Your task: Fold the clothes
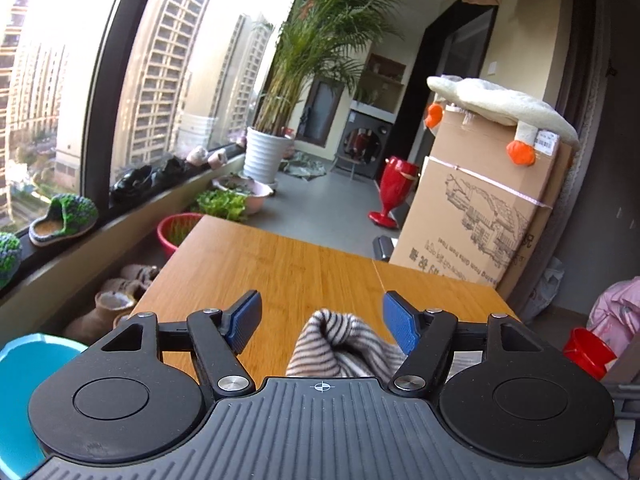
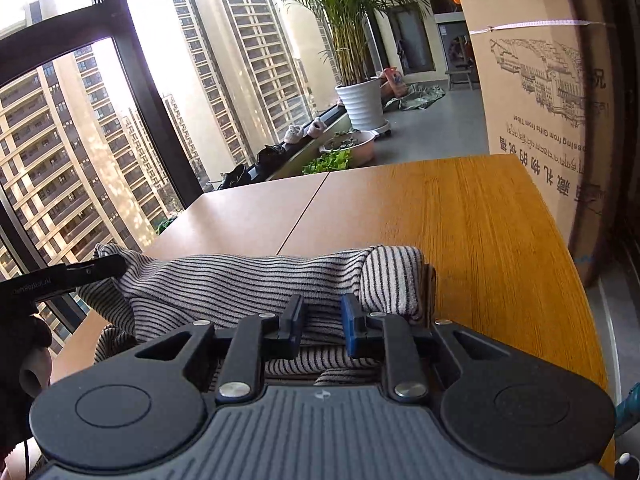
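Observation:
A grey-and-white striped garment (image 2: 224, 284) lies bunched on the wooden table (image 2: 480, 232) near its front edge. My right gripper (image 2: 322, 320) is narrowly open, its fingers resting on the cloth with a fold between them. In the left wrist view my left gripper (image 1: 322, 320) is wide open, with a raised fold of the striped garment (image 1: 336, 340) just below and between its blue pads. The left gripper's finger (image 2: 92, 268) also shows in the right wrist view, touching the garment's left end.
A tall cardboard box (image 1: 480, 216) with a plush goose (image 1: 500, 108) stands at the table's far right. A potted palm (image 1: 268, 152), basins of greens, shoes on the window sill and a red stool (image 1: 392, 192) lie beyond. A teal basin (image 1: 24, 380) is at left.

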A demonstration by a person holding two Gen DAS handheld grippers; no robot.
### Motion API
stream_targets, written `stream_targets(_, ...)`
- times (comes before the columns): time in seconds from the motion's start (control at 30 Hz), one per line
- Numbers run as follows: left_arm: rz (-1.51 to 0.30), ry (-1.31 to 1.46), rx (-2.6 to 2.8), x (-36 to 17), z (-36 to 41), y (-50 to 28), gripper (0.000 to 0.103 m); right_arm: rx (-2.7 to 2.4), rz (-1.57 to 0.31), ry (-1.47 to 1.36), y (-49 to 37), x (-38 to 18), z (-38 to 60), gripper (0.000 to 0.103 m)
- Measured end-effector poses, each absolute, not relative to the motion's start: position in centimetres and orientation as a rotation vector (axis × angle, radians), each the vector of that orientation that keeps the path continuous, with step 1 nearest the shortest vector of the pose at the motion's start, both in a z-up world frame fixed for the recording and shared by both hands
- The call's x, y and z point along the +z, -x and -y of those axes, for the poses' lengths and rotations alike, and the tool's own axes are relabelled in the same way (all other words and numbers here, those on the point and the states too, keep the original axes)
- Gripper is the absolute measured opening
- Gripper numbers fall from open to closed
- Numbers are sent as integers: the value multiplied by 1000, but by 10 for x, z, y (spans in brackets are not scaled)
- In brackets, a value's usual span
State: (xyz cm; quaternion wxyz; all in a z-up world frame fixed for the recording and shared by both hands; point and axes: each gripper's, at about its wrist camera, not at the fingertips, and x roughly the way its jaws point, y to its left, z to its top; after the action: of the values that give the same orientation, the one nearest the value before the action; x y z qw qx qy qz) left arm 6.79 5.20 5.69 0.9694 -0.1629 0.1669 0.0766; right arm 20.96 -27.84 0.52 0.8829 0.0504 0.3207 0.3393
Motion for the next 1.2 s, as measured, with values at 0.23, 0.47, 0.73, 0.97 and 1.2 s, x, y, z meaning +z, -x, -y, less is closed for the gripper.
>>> stream_targets(0.23, -406, 346, 8, 66, -24, -93, 70, 667, -632, -98, -197, -2, 281, 18)
stream_targets(0.47, -458, 332, 8, 6, -12, -84, 59, 673, -606, -76, -191, -3, 281, 19)
stream_targets(0.73, -451, 233, -6, 4, -8, -99, 59, 768, -504, -98, -192, 37, 274, 21)
stream_targets(0.97, -449, 163, -24, 4, -7, -124, 64, 703, -606, -146, -225, -5, 253, 21)
stream_targets(1.2, -430, 128, 27, 15, 0, -122, 63, 669, -570, -72, -220, -8, 244, 21)
